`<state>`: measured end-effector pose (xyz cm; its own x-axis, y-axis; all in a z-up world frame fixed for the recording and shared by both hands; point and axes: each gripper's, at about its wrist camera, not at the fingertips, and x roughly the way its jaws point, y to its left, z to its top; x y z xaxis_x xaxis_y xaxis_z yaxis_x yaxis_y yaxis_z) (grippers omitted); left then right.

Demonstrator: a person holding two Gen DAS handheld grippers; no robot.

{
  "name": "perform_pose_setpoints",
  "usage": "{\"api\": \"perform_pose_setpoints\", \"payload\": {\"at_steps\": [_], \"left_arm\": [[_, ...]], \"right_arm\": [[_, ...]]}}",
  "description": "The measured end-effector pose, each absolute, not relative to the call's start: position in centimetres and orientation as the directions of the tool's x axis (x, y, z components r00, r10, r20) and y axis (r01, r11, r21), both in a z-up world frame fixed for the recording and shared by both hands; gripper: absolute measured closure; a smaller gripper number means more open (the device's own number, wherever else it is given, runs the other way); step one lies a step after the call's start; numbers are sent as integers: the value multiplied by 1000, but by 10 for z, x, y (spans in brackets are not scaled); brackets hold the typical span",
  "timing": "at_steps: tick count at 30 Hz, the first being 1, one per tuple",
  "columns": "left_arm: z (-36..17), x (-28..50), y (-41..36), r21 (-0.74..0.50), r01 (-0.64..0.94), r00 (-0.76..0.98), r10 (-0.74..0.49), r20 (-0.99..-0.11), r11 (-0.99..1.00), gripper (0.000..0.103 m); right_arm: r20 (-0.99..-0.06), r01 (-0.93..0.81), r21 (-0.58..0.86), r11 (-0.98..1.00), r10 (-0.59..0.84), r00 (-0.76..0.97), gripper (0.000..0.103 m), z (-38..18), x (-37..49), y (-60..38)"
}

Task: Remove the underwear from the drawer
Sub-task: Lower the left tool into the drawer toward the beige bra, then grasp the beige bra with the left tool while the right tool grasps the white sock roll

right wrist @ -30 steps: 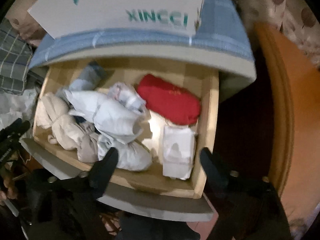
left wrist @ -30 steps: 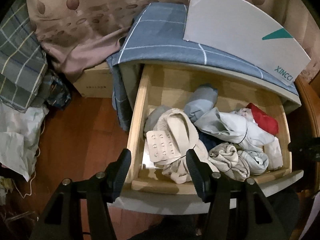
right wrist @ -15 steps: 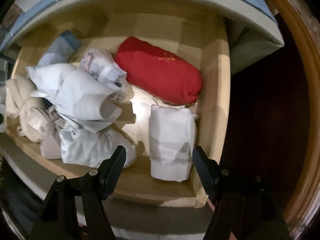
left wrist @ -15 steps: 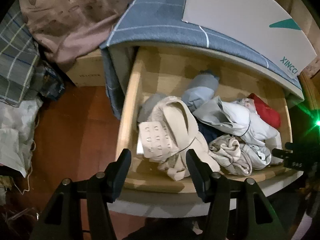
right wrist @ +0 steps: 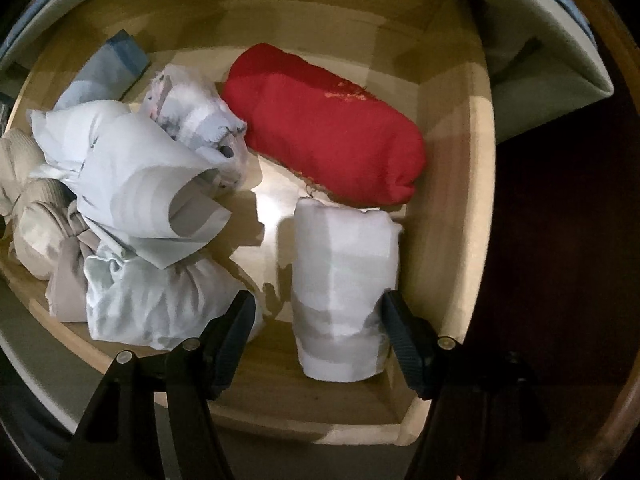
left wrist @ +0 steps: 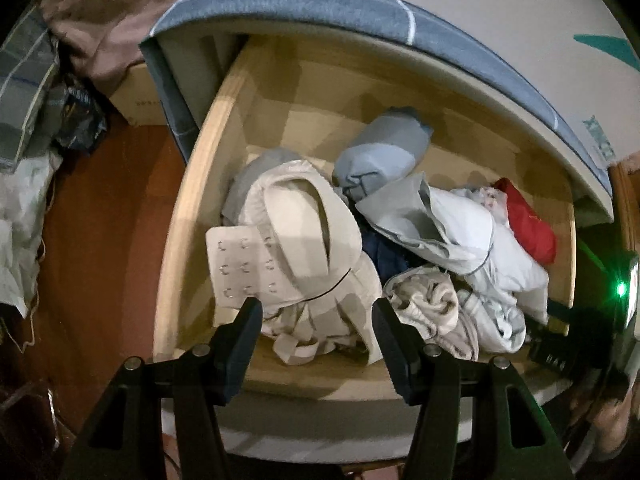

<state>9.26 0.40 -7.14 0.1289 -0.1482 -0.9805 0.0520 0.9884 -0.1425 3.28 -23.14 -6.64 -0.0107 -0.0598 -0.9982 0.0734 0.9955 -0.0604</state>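
Dim bedroom clutter and a reddish wooden floor (left wrist: 100, 208) surround the pulled-out wooden drawer (right wrist: 456, 184), which I take as my landmark for everything else. My right hand-held gripper (right wrist: 318, 316) points down into the drawer's right-hand end; its jaws have just been closing but stand apart, and the white rolled piece of underwear (right wrist: 344, 284) lies between them, with the right finger at its edge and the left finger clear of it, so I would not call it gripped. Just behind that roll in the drawer lies a red rolled garment (right wrist: 328, 128), and toward the drawer's middle a heap of pale blue and white pieces (right wrist: 140, 184). My left hand-held gripper (left wrist: 316, 318) hangs over the drawer's left front with its jaws wide and nothing in them, framing a beige bra (left wrist: 296, 240) whose hook panel faces up. A grey-blue roll (left wrist: 380, 156) sits toward the drawer's back, and a blue checked cloth (left wrist: 300, 20) drapes the cabinet top above it. I judge the step in hand to be the reach, with nothing lifted out yet. Next I need the right jaws lower around the white roll, closed firmly across its width, then a straight lift clear of the drawer's front wall without snagging the neighbouring heap.
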Motion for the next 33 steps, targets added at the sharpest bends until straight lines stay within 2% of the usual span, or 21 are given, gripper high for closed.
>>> {"api": "perform_pose_setpoints", "payload": {"at_steps": [5, 9, 17, 24, 30, 33], "left_arm": [[-82, 102, 1, -136, -22, 117, -133, -984, 990, 45], [-92, 108, -1, -102, -71, 110, -94, -990, 992, 40], [-99, 107, -24, 4, -29, 119, 7, -993, 1000, 32], [-112, 121, -37, 57, -87, 94, 65, -993, 995, 25], [-120, 124, -32, 48, -105, 56, 55, -997, 993, 23], [-129, 128, -27, -1, -131, -9, -2, -1000, 991, 23]], "right_arm": [[-997, 59, -72, 996, -72, -1, 35, -86, 34, -220], [-996, 54, -83, 995, -84, 6, 35, -87, 29, -214], [-996, 47, -93, 995, -93, 8, 32, -104, 19, -203], [-995, 34, -104, 994, -104, 4, 30, -119, 11, -190], [-993, 29, -114, 993, -114, -2, 29, -125, 5, -180], [-993, 28, -114, 993, -114, -3, 28, -128, 7, -179]]}}
